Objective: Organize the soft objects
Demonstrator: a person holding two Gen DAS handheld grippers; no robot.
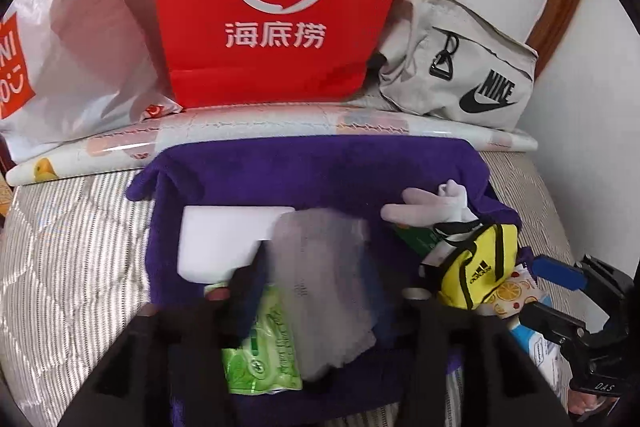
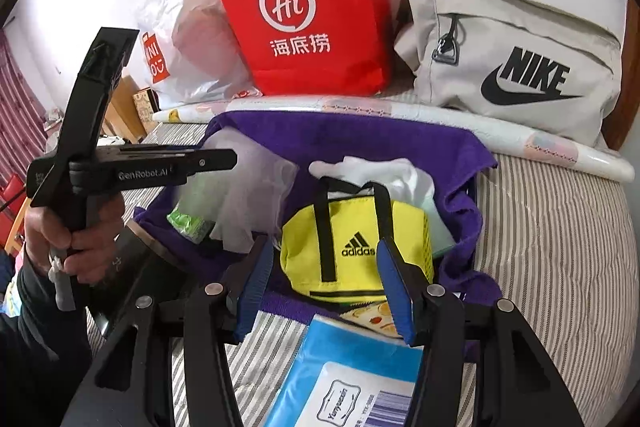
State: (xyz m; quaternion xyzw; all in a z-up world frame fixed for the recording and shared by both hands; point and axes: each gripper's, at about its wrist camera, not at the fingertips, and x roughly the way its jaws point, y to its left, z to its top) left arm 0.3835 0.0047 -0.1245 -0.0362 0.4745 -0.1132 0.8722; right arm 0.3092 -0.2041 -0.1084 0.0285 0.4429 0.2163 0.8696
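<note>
A purple towel [image 1: 320,171] lies spread on the striped bed and also shows in the right wrist view [image 2: 360,143]. On it lie a clear plastic bag [image 1: 320,267], a green wipes pack [image 1: 260,351], a white box [image 1: 216,239], white socks [image 1: 432,203] and a small yellow Adidas bag [image 2: 352,247]. My left gripper [image 1: 320,291] hangs over the plastic bag, which lies between its black fingers; its closure is unclear. My right gripper [image 2: 324,291] is open, its blue pads either side of the yellow bag's near end, not touching it.
A red paper bag [image 2: 308,15], a white plastic shopping bag [image 2: 184,27] and a grey Nike bag [image 2: 516,59] stand along the wall behind a rolled mat [image 1: 280,131]. A blue-and-white packet [image 2: 352,379] lies on the bed [image 2: 560,247] below my right gripper.
</note>
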